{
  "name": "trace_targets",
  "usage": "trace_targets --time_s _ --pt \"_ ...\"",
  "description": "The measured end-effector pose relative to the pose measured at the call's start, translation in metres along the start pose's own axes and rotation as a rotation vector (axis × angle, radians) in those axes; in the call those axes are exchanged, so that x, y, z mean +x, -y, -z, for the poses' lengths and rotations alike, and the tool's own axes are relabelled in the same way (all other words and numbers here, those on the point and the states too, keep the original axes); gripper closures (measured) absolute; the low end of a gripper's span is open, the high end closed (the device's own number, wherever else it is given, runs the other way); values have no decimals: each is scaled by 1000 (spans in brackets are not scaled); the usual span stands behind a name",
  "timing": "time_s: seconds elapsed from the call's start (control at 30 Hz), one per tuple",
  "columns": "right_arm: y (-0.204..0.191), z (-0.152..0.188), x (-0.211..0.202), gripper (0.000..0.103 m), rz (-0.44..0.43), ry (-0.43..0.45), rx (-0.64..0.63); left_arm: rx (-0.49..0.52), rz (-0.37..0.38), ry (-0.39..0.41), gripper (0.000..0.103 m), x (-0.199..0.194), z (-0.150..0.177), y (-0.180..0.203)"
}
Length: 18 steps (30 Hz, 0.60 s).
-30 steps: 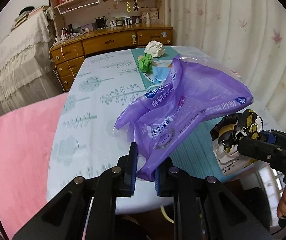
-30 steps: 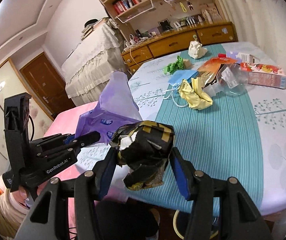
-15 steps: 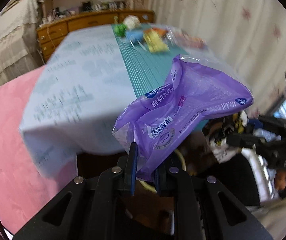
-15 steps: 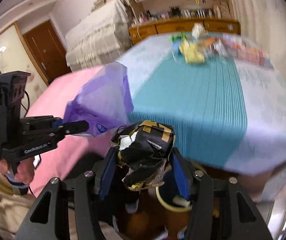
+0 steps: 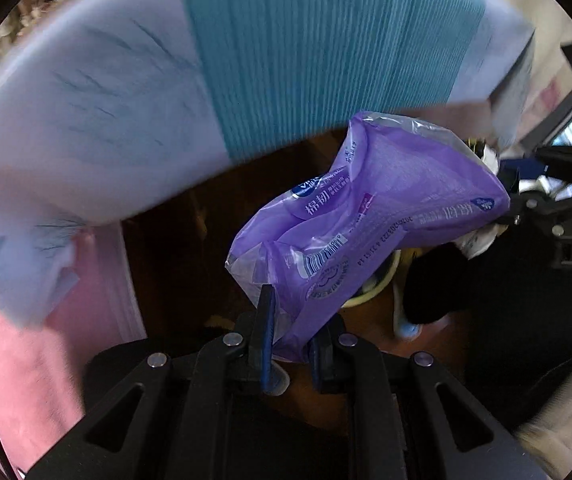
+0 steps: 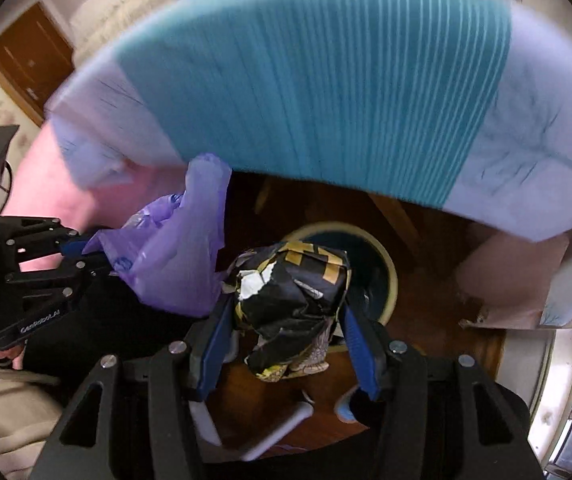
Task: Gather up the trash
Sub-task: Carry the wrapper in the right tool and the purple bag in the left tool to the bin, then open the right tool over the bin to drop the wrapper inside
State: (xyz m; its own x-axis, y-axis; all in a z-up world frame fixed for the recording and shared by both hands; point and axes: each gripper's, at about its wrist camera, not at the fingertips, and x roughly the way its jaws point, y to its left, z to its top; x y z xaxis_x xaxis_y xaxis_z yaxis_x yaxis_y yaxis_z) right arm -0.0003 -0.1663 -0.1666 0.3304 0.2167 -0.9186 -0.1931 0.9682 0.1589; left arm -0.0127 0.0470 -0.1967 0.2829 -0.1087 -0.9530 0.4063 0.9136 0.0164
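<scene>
— What did each hand have when you looked?

— The left gripper [image 5: 291, 340] had its fingers pinched narrow on the bottom corner of a purple plastic wrapper [image 5: 370, 216], which stood up and fanned out to the right above them. The right gripper [image 6: 288, 334] had its blue-padded fingers spread fairly wide, clamped on either side of a crumpled black-and-yellow wrapper [image 6: 292, 292] with a torn white patch.

— And where were they, relative to the table?

— Both were below the table's edge. The tablecloth [image 6: 326, 80], teal striped down the middle with pale tree-printed sides, hung overhead in a blur. To the left was a pink cover [image 5: 26, 360].

— Was there a bin?

— Yes, a round bin with a pale yellow rim [image 6: 390, 280] stood on the dark wooden floor under the table. The black-and-yellow wrapper sat in front of its mouth from the right wrist view; I could not tell how high above it. From the left side only a sliver of that rim [image 5: 370, 294] showed behind the purple wrapper.

— How close were the two grippers?

— Near each other. The purple wrapper [image 6: 182, 248] was just beside the crumpled one, perhaps touching.
</scene>
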Motion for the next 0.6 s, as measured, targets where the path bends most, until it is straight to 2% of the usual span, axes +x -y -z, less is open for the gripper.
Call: trace_targets --time_s 0.2,0.4,0.6 --pt "12 -1 59 49 59 -81 16 18 -13 -94 91 66 -5 11" --pt "29 -4 100 48 62 -120 138 -75 25 -180 90 111 -20 7" --pt "62 2 137 46 61 -138 313 -169 36 -211 89 144 -32 3"
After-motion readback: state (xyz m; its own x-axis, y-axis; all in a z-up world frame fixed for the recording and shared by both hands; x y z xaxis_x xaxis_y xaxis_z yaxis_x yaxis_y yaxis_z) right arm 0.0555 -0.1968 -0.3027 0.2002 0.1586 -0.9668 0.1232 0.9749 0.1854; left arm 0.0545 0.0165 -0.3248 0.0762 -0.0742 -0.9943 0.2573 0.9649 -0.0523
